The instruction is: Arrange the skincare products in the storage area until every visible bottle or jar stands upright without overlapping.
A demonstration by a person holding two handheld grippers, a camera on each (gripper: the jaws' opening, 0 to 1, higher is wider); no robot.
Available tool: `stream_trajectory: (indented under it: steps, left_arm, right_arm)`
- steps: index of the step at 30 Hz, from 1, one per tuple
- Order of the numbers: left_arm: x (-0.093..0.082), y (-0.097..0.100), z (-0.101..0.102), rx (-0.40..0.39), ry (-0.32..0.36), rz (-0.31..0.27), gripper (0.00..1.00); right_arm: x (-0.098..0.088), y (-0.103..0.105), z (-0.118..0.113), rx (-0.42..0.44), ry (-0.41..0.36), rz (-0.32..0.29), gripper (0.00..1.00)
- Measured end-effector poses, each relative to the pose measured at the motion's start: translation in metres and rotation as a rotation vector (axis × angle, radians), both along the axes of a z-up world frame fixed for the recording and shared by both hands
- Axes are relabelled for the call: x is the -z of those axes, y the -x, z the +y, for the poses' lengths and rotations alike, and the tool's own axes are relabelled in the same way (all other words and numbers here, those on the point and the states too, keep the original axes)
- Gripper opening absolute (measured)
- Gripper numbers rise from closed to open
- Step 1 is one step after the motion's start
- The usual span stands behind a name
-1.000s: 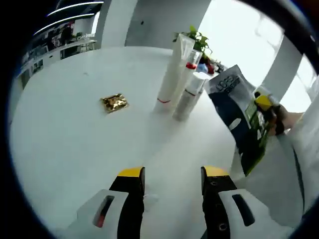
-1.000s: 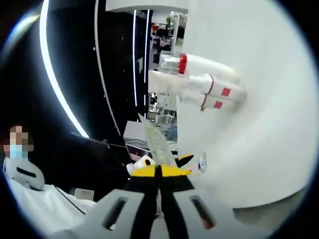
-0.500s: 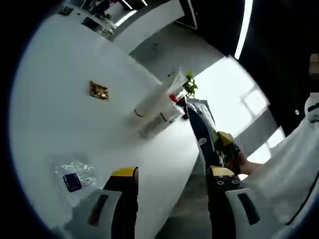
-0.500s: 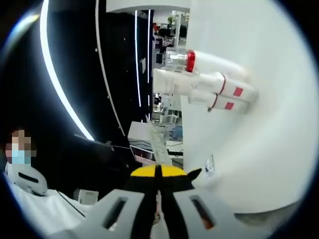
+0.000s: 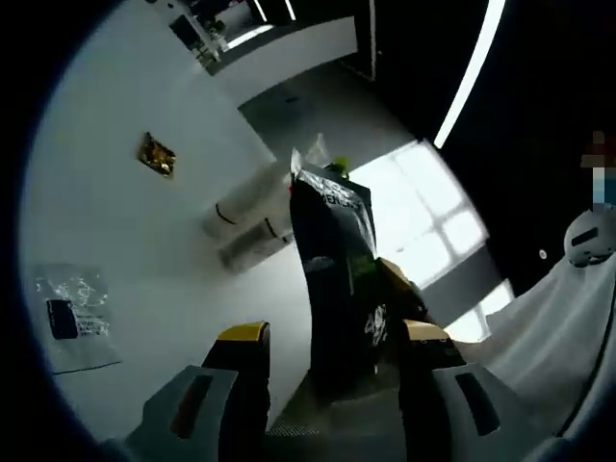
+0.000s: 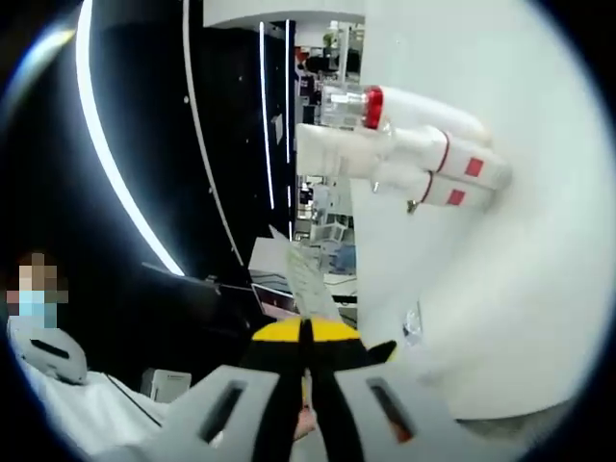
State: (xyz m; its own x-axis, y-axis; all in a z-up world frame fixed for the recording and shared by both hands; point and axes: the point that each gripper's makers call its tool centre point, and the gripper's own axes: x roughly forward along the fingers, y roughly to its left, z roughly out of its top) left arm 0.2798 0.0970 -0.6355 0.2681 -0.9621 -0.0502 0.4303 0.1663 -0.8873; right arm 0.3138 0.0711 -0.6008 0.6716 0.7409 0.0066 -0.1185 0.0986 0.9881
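Pouch (image 5: 337,279) now nearer left gripper (image 5: 327,342), its jaws apart | right gripper (image 6: 308,332) clamps pouch edge | risk: swinging pouch topples tubes (image 6: 404,159) nearby

Since a second ago you bring the dark pouch (image 5: 339,279) way closer to your left gripper (image 5: 327,337): it now sits right between the open jaws, blocking part of the tubes (image 5: 245,226). Your right gripper (image 6: 306,332) keeps pinching the pouch's edge, and the tubes drift slightly right in the right gripper view.
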Motion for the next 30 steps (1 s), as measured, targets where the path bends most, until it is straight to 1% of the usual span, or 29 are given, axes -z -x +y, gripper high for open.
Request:
stream_trajectory:
  steps: [1,2,3,6,7,8,9,10,11,12,13,14,15,17,20,21,24,25,26,27,28,30]
  left_arm:
    - [0.008,-0.001,0.001,-0.016,-0.038,0.008,0.34]
    - [0.012,-0.003,0.002,-0.038,-0.062,0.008,0.3]
    - [0.014,-0.004,0.004,-0.046,-0.072,0.004,0.27]
    - [0.02,-0.008,0.011,-0.085,-0.107,0.048,0.23]
    - [0.022,-0.012,0.013,-0.102,-0.118,0.056,0.19]
    - [0.023,-0.016,0.017,-0.126,-0.135,0.059,0.12]
    - [0.023,-0.021,0.021,-0.149,-0.139,0.053,0.06]
    - [0.021,-0.022,0.021,-0.151,-0.131,0.059,0.04]
    - [0.02,-0.027,0.023,-0.172,-0.138,0.052,0.01]
    - [0.021,-0.031,0.026,-0.193,-0.151,0.054,0.0]
    - [0.021,-0.032,0.027,-0.19,-0.173,0.036,0.0]
    - [0.023,-0.033,0.028,-0.191,-0.193,0.024,0.0]
    - [0.023,-0.034,0.029,-0.194,-0.205,0.021,0.0]
    - [0.023,-0.036,0.03,-0.202,-0.208,0.029,0.0]
    - [0.025,-0.042,0.036,-0.245,-0.219,0.041,0.0]
    - [0.025,-0.043,0.036,-0.247,-0.22,0.043,0.0]
    - [0.034,-0.052,0.038,-0.276,-0.229,0.072,0.0]
    - [0.038,-0.054,0.037,-0.282,-0.241,0.081,0.0]
    - [0.046,-0.055,0.037,-0.282,-0.277,0.09,0.0]
    - [0.051,-0.057,0.038,-0.287,-0.295,0.096,0.0]
    - [0.054,-0.058,0.036,-0.285,-0.29,0.104,0.0]
    - [0.057,-0.062,0.034,-0.297,-0.282,0.119,0.0]
  right_arm:
    - [0.007,-0.001,0.001,0.002,0.056,-0.001,0.01]
    - [0.01,-0.001,0.002,-0.004,0.088,-0.006,0.01]
    - [0.015,-0.002,0.002,-0.007,0.14,-0.01,0.01]
    - [0.024,-0.009,0.0,0.007,0.234,-0.011,0.01]
    - [0.028,-0.013,-0.003,0.016,0.29,-0.02,0.01]
    - [0.03,-0.016,-0.004,0.021,0.318,-0.026,0.01]
    - [0.036,-0.018,-0.006,0.014,0.378,-0.022,0.02]
    - [0.042,-0.019,-0.007,-0.009,0.459,-0.042,0.02]
    - [0.047,-0.018,-0.006,-0.041,0.516,-0.06,0.05]
    - [0.049,-0.017,-0.003,-0.086,0.584,-0.106,0.07]
    - [0.05,-0.018,-0.002,-0.1,0.619,-0.131,0.1]
    - [0.051,-0.018,-0.001,-0.112,0.648,-0.151,0.13]
    - [0.051,-0.018,0.0,-0.126,0.662,-0.166,0.16]
    - [0.053,-0.017,0.003,-0.155,0.691,-0.186,0.22]
    - [0.056,-0.016,0.002,-0.188,0.743,-0.221,0.25]
    - [0.058,-0.015,0.001,-0.201,0.763,-0.228,0.26]
    - [0.065,-0.009,-0.005,-0.249,0.849,-0.271,0.3]
    - [0.066,-0.008,-0.006,-0.255,0.859,-0.275,0.31]
    - [0.07,-0.005,-0.01,-0.275,0.894,-0.28,0.33]
    - [0.072,-0.003,-0.012,-0.284,0.913,-0.286,0.36]
    - [0.075,0.0,-0.016,-0.296,0.946,-0.292,0.4]
    - [0.077,0.003,-0.02,-0.305,0.976,-0.305,0.45]
